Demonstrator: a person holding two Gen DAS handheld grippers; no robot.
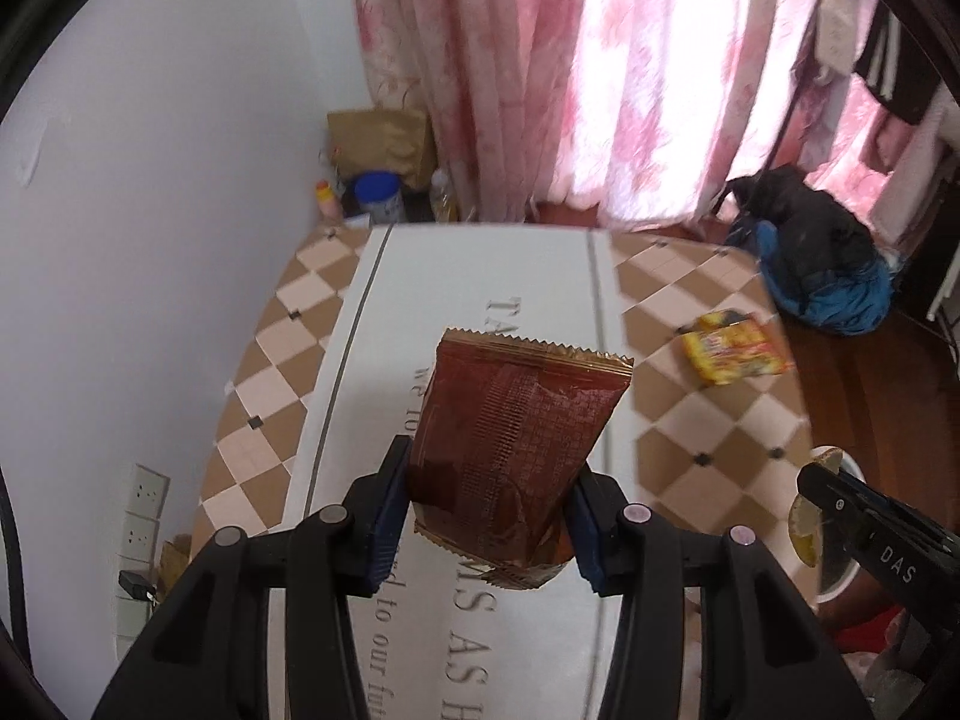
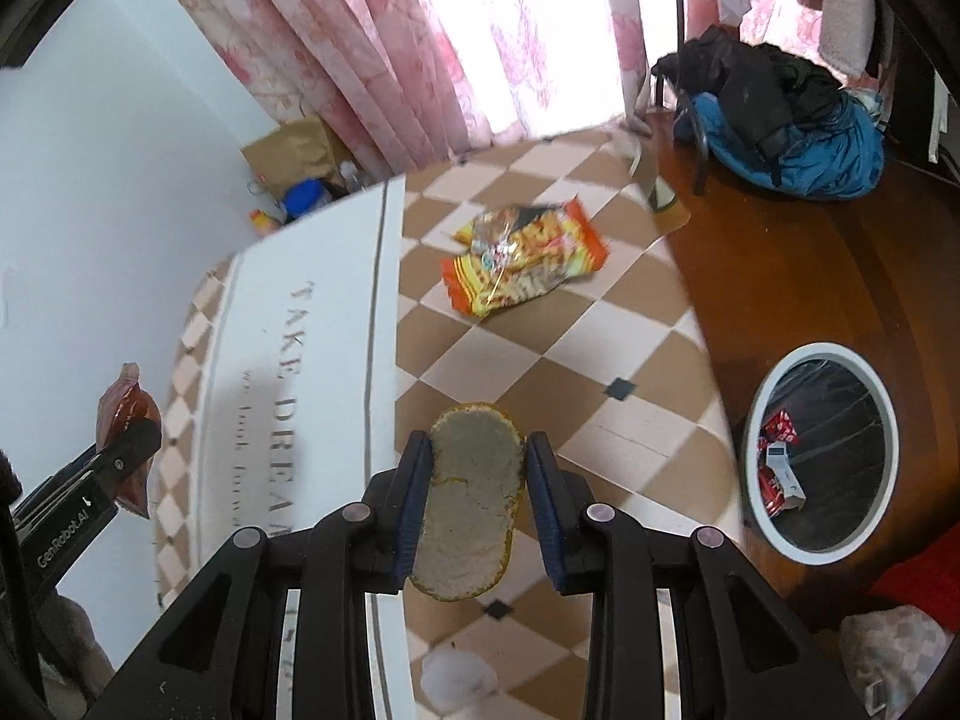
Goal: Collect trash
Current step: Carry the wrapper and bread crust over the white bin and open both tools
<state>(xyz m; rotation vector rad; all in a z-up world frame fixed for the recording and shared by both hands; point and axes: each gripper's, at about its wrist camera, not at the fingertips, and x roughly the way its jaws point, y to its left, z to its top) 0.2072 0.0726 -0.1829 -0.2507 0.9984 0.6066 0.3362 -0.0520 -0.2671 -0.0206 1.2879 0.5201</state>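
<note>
- Left wrist view: the left gripper (image 1: 489, 516) is pinching a glossy, crinkled brown foil wrapper (image 1: 516, 450), its long axis pointing away toward the pink curtains (image 1: 600, 78).
- Right gripper (image 2: 478, 498) is clamping a rough oval citrus peel (image 2: 471, 498), pith-side up, lengthwise between blue pads.
- Both are hanging above the checkered tablecloth (image 2: 540, 360), near a round white bin (image 2: 819, 450).

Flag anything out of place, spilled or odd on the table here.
One yellow-orange snack packet lies crumpled on the checkered tablecloth, uncollected. The brown wrapper and the peel are each held in a claw. Nothing looks spilled.
</note>
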